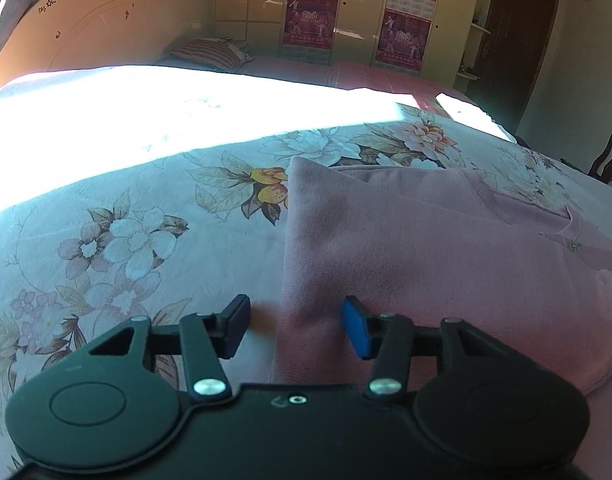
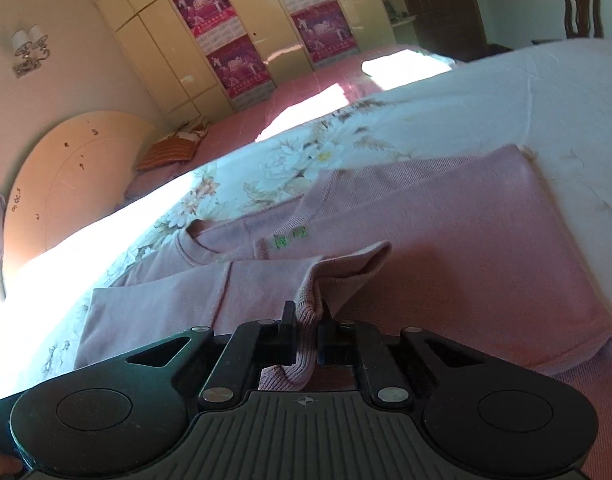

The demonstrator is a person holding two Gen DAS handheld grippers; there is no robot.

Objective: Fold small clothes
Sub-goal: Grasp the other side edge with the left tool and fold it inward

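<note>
Sunlight washed out the far bedspread [image 1: 146, 120]; the pink sweater [image 1: 445, 248] ran off the right edge; poster [image 2: 234, 60] print was unreadable.

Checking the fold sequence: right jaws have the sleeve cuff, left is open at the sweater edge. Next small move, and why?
Probably carry the cuff across onto the sweater body and lay it flat. The right gripper is shut on the ribbed cuff, and the sleeve lies over the body, not flat. The left gripper is open, straddling the sweater's folded edge, so it holds nothing.
</note>
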